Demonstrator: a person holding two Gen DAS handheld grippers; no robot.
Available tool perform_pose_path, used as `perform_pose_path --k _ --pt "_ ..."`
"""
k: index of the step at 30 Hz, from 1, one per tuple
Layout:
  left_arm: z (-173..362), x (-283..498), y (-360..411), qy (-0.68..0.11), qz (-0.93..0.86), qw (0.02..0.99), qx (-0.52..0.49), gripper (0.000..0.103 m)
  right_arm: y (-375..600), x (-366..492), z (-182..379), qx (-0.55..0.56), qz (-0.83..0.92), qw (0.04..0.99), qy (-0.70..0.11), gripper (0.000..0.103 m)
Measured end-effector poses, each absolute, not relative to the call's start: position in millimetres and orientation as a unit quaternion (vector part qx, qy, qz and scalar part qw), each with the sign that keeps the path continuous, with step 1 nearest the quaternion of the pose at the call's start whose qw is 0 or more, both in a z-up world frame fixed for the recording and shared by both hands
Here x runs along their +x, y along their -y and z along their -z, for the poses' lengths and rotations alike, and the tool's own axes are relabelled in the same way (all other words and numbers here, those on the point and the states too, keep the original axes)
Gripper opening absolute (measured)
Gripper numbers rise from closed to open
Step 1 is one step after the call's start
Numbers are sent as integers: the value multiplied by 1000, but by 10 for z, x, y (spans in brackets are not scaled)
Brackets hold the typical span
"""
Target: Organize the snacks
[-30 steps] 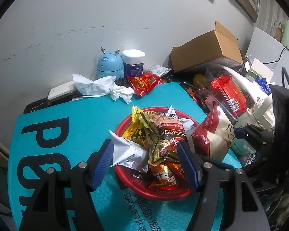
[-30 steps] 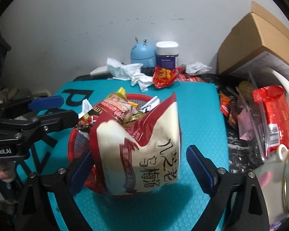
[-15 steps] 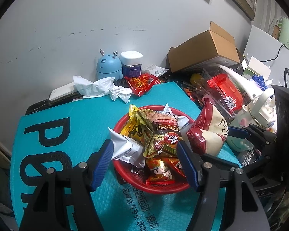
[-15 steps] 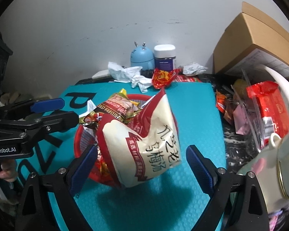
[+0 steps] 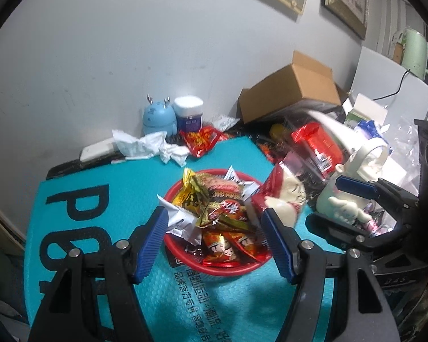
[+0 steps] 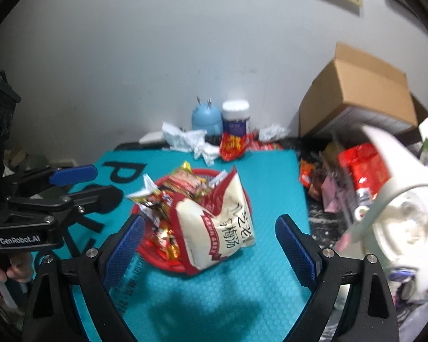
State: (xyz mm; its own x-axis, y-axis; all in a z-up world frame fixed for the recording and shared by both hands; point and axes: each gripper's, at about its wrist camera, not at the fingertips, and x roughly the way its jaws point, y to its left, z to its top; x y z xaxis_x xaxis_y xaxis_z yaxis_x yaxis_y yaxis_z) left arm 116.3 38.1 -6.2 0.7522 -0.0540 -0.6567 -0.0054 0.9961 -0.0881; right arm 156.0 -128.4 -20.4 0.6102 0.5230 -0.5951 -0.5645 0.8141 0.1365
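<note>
A red basket (image 5: 222, 269) sits on the teal mat (image 5: 100, 171), piled with several snack packets (image 5: 222, 213). A red-and-white snack bag (image 6: 222, 225) leans on the basket's right rim (image 6: 204, 171); it also shows in the left wrist view (image 5: 285, 196). My left gripper (image 5: 215, 245) hovers over the basket's near side, open, with nothing between its blue pads. The right gripper (image 6: 209, 249) is open wide and stands back from the bag, touching nothing. Each gripper shows in the other's view: the left gripper (image 6: 105, 183) and the right gripper (image 5: 323, 201).
At the back stand a blue deer-eared gadget (image 5: 159, 116), a white-lidded jar (image 5: 188, 114), crumpled tissue (image 5: 145, 148) and a red packet (image 5: 202, 139). A cardboard box (image 5: 291, 97), red packs (image 5: 316, 145) and a cream teapot (image 5: 342, 199) crowd the right side.
Both grippers have drawn back and up from the basket. The red-and-white bag, earlier upright between the right jaws, has tipped down and rests against the basket.
</note>
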Motion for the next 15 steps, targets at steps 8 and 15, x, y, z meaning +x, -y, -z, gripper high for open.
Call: perform_pose_path --k 8,15 --pt "-324 777 -218 -308 14 951 -30 67 1435 1074 -321 -36 -284 922 -259 94" --pt "-593 386 -76 -277 21 960 -21 67 1608 650 -641 -35 -264 937 -226 94"
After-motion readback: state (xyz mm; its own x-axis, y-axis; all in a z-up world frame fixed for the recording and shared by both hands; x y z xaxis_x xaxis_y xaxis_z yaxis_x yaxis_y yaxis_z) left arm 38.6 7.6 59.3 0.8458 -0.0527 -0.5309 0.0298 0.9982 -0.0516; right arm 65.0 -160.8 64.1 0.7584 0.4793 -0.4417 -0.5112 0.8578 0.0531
